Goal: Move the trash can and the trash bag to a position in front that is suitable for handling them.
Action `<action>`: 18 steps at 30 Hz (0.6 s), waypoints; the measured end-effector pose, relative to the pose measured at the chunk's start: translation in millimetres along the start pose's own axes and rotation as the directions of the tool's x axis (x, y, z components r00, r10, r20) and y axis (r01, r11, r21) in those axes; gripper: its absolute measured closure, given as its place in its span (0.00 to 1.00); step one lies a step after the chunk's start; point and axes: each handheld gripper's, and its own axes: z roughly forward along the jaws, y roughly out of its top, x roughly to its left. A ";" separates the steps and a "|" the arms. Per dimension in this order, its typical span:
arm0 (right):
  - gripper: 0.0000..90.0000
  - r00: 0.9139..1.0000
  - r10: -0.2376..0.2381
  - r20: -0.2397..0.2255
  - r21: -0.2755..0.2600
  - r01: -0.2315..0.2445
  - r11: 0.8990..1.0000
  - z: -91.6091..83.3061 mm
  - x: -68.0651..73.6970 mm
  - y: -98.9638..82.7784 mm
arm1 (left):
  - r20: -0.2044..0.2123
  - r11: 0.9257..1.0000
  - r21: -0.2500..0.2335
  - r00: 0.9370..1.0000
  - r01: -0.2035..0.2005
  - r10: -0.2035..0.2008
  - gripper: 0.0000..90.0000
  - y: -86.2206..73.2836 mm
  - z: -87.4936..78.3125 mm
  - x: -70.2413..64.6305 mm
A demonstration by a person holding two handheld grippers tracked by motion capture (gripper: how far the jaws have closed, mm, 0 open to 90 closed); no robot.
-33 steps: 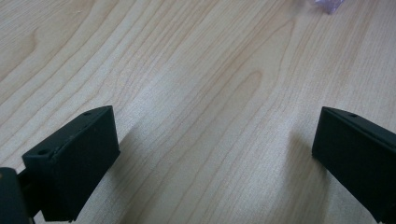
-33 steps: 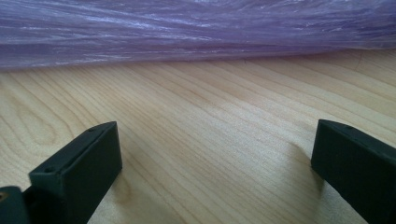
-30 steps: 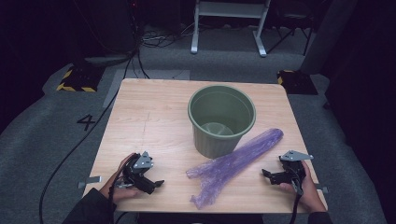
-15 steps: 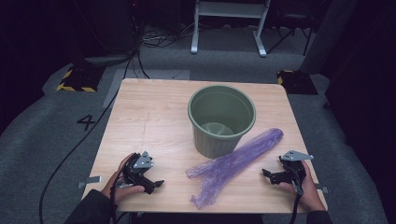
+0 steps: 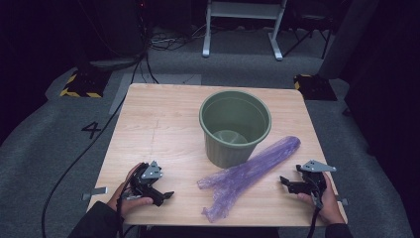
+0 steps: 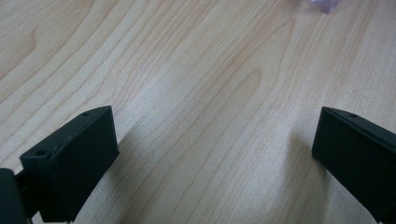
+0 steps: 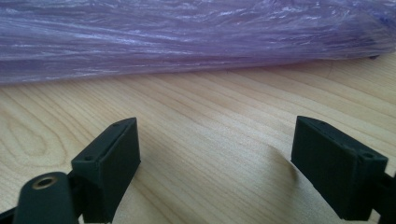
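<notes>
The left tongs (image 5: 166, 195) rested low on the pale wood-grain tabletop (image 5: 163, 129), held in a hand (image 5: 130, 194), their blocky matt-black jaws standing wide apart with nothing but bare laminate between them. The right tongs (image 5: 284, 182), held in the other hand (image 5: 327, 206), lay at the opposite near corner, topped by a grey three-cornered plate; their jaws had just been closing a little yet stood well apart, with only tabletop between them.

Between the two tongs, nearer the right pair, lay the purple plastic bag (image 5: 250, 173): a long, thin, translucent film, crinkled into fine lengthwise pleats, bunched into a soft roll that ran away slantwise past the right tongs and frayed into loose flaps at the end near the left tongs. In the right gripper view the bag (image 7: 187, 37) stretched straight across just ahead of the jaw tips, glossy and ridged, apart from them.

Beyond the bag, farther from both tongs, stood a round olive-green plastic bucket (image 5: 235, 128), tapered toward its base, with a rolled rim, smooth walls, and the bag touching its foot
</notes>
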 end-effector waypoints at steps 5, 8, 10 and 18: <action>0.17 1.000 0.005 -0.008 -0.011 -0.005 1.000 -1.8 -0.1 -0.6 | 0.000 1.000 0.000 1.000 0.000 0.000 0.00 0.0 0.0 0.0; 0.18 1.000 0.007 -0.009 -0.016 -0.007 1.000 -2.6 -0.3 -0.7 | 0.000 1.000 0.000 1.000 0.000 0.000 0.00 0.0 0.0 0.0; 0.18 1.000 0.001 -0.006 -0.022 -0.001 1.000 -4.0 0.0 -0.3 | 0.000 1.000 0.001 1.000 0.001 -0.001 0.00 0.0 0.0 -0.1; 0.18 1.000 -0.021 0.001 -0.039 0.021 0.999 -9.0 3.7 5.4 | 0.000 1.000 0.000 1.000 0.000 0.000 0.00 0.0 0.0 0.0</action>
